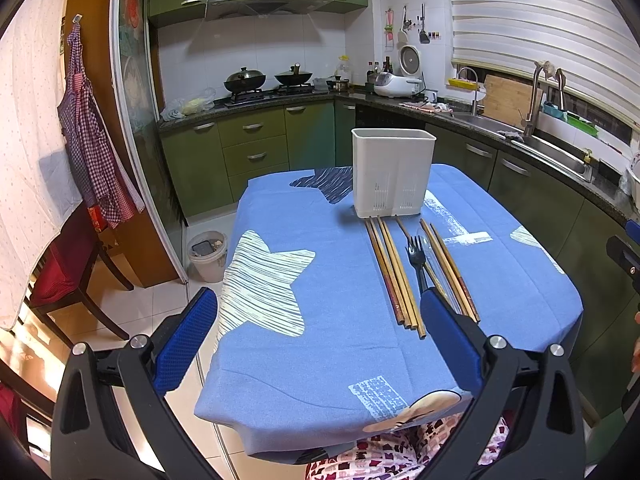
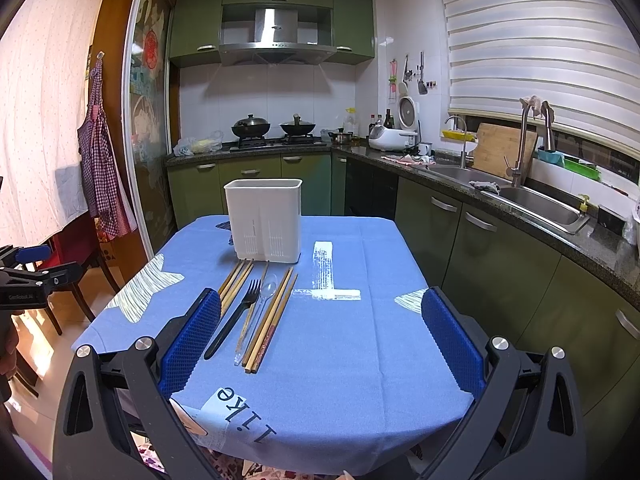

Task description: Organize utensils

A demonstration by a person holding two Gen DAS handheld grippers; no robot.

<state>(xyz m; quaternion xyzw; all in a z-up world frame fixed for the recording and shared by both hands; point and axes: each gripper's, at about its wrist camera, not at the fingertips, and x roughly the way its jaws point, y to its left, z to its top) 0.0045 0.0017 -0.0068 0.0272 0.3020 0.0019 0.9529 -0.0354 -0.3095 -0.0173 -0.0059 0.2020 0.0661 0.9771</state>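
Both grippers (image 1: 318,312) (image 2: 320,312) agape above table (image 2: 360,360)

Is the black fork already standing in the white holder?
No: the black fork lies flat on the blue tablecloth among the chopsticks, in front of the white holder.

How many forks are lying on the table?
1. The black fork lies on the blue tablecloth between the chopstick bundles, before the white holder; none seems hidden.
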